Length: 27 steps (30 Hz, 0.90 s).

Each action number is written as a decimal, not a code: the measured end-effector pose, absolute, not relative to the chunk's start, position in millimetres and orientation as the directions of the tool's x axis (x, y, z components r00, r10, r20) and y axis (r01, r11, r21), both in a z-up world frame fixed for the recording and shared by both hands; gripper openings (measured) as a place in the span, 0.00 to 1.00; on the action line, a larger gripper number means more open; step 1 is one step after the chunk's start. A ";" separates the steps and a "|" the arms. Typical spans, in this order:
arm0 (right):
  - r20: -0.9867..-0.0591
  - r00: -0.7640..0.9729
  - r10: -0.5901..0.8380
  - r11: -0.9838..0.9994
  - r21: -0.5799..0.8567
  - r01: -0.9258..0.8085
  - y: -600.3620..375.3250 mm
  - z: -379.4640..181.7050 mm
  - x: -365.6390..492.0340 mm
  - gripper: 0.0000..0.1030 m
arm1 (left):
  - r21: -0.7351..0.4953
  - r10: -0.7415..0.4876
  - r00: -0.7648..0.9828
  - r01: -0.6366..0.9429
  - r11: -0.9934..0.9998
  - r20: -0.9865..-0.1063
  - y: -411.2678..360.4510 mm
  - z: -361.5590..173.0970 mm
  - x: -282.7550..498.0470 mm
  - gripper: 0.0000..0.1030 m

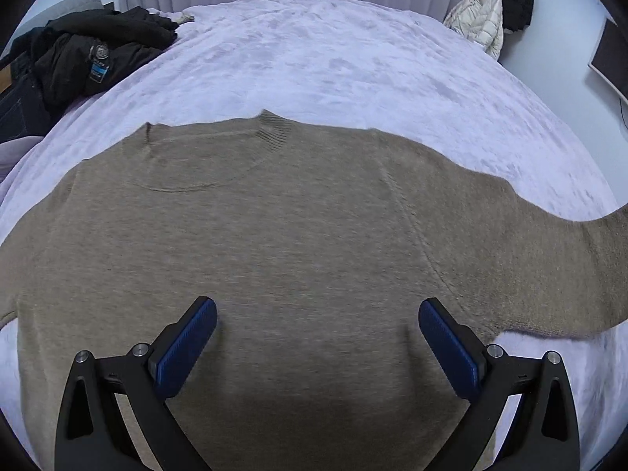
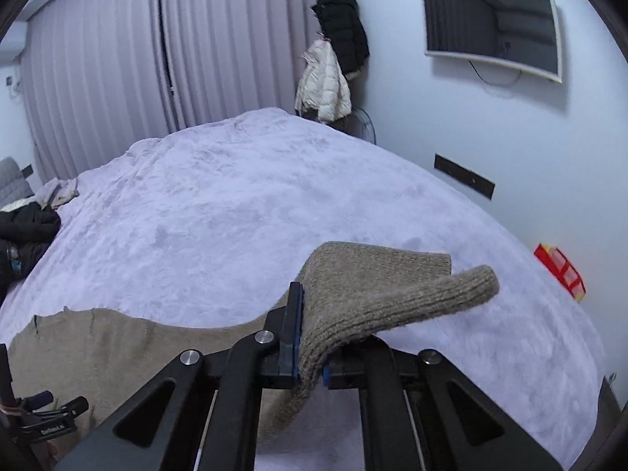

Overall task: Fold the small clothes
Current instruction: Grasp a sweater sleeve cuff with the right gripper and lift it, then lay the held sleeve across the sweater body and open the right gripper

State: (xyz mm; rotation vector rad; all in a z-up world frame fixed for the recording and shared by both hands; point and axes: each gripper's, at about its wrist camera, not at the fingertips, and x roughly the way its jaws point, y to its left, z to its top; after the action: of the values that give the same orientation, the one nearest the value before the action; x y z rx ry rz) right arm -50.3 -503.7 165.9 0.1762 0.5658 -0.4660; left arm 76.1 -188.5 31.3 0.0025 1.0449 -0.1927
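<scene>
A beige knit sweater (image 1: 274,235) lies spread flat on the lilac bed cover (image 1: 333,62), collar at the far side. My left gripper (image 1: 318,318) is open and empty, its blue pads just above the sweater's lower body. One sleeve runs off to the right (image 1: 549,267). My right gripper (image 2: 310,337) is shut on that sleeve near its cuff (image 2: 384,294), which is lifted above the bed and droops over the jaws. The sweater body shows at the lower left of the right wrist view (image 2: 98,345).
A black jacket (image 1: 90,55) lies on the bed's far left. White and black coats (image 2: 329,59) hang by the curtains. A wall screen (image 2: 490,23) and a red box (image 2: 561,271) are to the right. The other gripper's body (image 2: 39,416) shows at the lower left.
</scene>
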 end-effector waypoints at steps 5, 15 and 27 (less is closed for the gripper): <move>-0.510 0.811 -0.288 0.945 -0.012 0.328 -402.5 204.4 -11.5 0.08 | -0.116 -0.157 0.527 0.109 0.987 -0.835 -125.9 51.6 78.3 1.00; -0.597 0.795 -0.107 0.994 -0.058 0.090 -219.8 153.2 55.3 0.08 | -0.173 -0.107 0.559 -0.066 0.983 -0.822 19.3 41.8 61.5 1.00; -0.758 0.628 -0.179 0.956 -0.284 -0.070 -73.3 -0.9 96.3 0.08 | -0.308 -0.124 0.548 -0.258 0.916 -0.827 127.2 2.5 25.0 1.00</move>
State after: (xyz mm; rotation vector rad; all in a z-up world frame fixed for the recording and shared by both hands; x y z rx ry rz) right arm 96.3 -73.3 -0.9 -0.3010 0.8938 -0.0636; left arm 25.0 127.2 2.5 -0.4234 0.9959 0.0825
